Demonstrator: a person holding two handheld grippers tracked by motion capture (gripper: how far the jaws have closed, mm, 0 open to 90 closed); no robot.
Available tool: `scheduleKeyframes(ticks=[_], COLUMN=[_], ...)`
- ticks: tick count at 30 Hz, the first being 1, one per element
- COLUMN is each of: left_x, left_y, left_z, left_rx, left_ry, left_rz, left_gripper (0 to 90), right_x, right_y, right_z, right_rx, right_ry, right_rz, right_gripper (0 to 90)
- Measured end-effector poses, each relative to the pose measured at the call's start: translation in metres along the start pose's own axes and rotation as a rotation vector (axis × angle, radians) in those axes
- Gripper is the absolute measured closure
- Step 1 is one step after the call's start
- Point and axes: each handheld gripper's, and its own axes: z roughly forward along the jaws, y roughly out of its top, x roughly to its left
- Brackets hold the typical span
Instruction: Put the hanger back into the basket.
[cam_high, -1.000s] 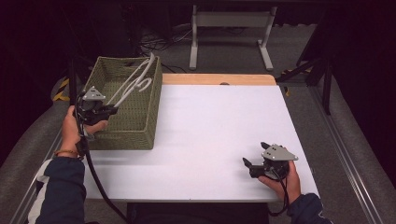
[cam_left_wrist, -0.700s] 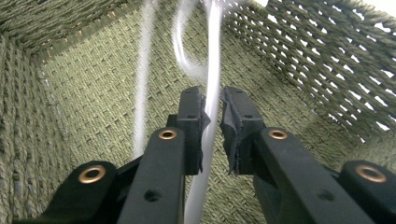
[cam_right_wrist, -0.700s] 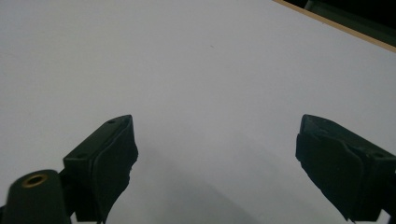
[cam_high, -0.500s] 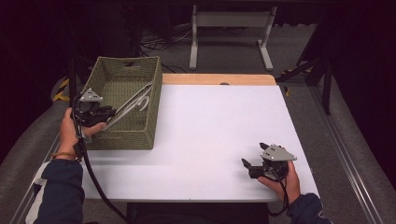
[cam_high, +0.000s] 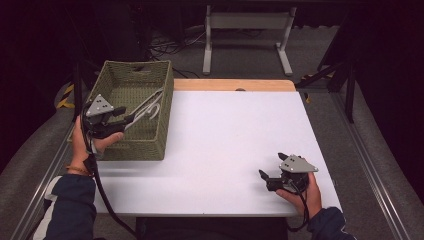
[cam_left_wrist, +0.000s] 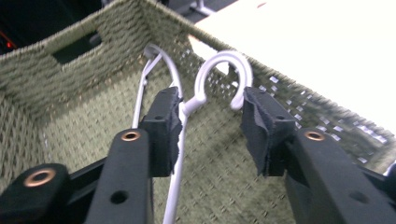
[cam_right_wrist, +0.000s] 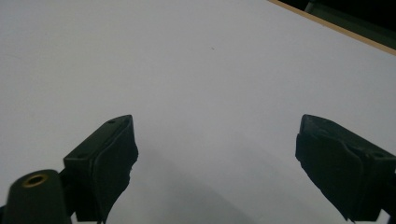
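high view first: my left gripper (cam_high: 131, 116) hangs over the near part of the olive-green woven rectangular basket (cam_high: 159, 135), and the white plastic clothes hanger (cam_high: 150, 106) lies slanted inside, running away from the jaw tips toward the basket's far right wall. my right gripper (cam_high: 267, 176) rests low over the white tabletop (cam_high: 225, 135), well apart from the basket, jaws spread on nothing.

left gripper view: the jaws stand apart. the hanger's neck (cam_left_wrist: 183, 112) touches the inner face of the left pad (cam_left_wrist: 164, 128), while the hook (cam_left_wrist: 224, 70) curls just ahead of the right pad (cam_left_wrist: 261, 130). nothing is pinched yet, as far as i can judge. to do it well i'd centre the neck between the pads, close just below the hook, then lift straight so the hook clears the wall ahead.

right gripper view: both pads (cam_right_wrist: 109, 161) wide apart over bare white surface; i'd leave that hand parked.
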Motion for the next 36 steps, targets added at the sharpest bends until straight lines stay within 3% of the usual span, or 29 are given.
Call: scheduleKeyframes(ticks=[1,4,8,11,17,24,30,36], left_x=[-0.002,-0.009,-0.019,-0.024,-0.035,-0.05,-0.071,-0.093], left_y=[0.001,0.003,0.004,0.003,0.0,-0.002,-0.001,-0.004], left_z=[0.0,-0.002,0.001,0.001,-0.002,-0.006,-0.013,-0.015], left_rx=[-0.015,-0.058,-0.077,-0.115,-0.181,-0.25,-0.313,-0.337], left_ry=[0.002,-0.006,0.006,-0.006,-0.033,-0.059,-0.093,-0.144], left_rz=[-0.002,0.001,0.013,0.008,0.01,0.028,0.073,0.103], left_gripper=[47.1,36.1,19.8,12.5,6.4,5.8,5.0,5.2], right_x=[0.0,-0.001,-0.001,-0.001,-0.002,-0.001,-0.001,0.001], right_y=[0.0,0.0,0.0,0.0,0.001,0.001,0.001,0.001], right_z=[0.0,0.0,0.0,-0.001,-0.001,-0.001,-0.001,-0.001], right_rx=[0.0,-0.002,-0.002,-0.002,-0.007,-0.01,-0.012,-0.013], right_ry=[0.001,-0.001,0.0,-0.002,-0.005,-0.006,-0.006,-0.005], right_rz=[0.003,0.003,0.002,0.003,0.003,-0.001,-0.004,-0.006], right_gripper=[12.8,12.8,12.8,12.8,12.8,12.8,12.8,12.8])
